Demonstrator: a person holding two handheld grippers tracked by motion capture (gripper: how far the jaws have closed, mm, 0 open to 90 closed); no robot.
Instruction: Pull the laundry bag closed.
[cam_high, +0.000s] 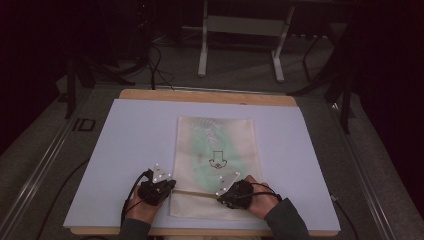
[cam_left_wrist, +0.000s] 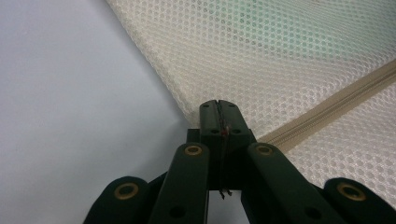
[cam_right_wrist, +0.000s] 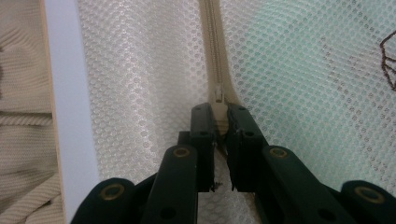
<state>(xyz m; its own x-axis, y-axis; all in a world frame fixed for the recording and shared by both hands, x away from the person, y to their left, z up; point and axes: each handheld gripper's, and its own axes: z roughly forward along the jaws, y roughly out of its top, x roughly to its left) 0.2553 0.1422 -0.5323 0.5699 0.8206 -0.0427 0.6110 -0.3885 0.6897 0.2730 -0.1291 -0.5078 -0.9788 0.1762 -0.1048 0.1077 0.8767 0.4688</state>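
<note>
Mesh laundry bag (cam_high: 215, 160), cream with a pale green item showing through it, lies flat on a light blue-grey mat (cam_high: 125, 150) that covers a wooden desk (cam_high: 200, 96). In the high view the bag's long axis runs from the person's edge away toward the far edge, and its zipper (cam_high: 195, 192) crosses it near the close end, from side to side. A small dark drawing (cam_high: 217, 161) shows through the mesh at the middle; no letters can be read there. Around the desk the room is dark, with grey carpet, the white legs of a stand (cam_high: 202, 55) at the back, loose cables on the floor, and a marking like "ID" (cam_high: 83, 124) on the floor at the left. The left hand-held gripper (cam_high: 167, 186) sits at the bag's left edge, the right hand-held gripper (cam_high: 222, 197) on the zipper line toward the right.

In the left gripper view the left hand-held gripper (cam_left_wrist: 218, 106) is clenched at the bag's (cam_left_wrist: 280, 60) edge, beside the end of the zipper (cam_left_wrist: 336, 107); whether it pinches mesh I cannot tell.

In the right gripper view the right hand-held gripper (cam_right_wrist: 220, 112) grasps the zipper pull (cam_right_wrist: 218, 95), the zipper tape (cam_right_wrist: 212, 42) running straight away. A ribbed beige garment (cam_right_wrist: 21, 116) shows past the mat's edge (cam_right_wrist: 70, 116).
</note>
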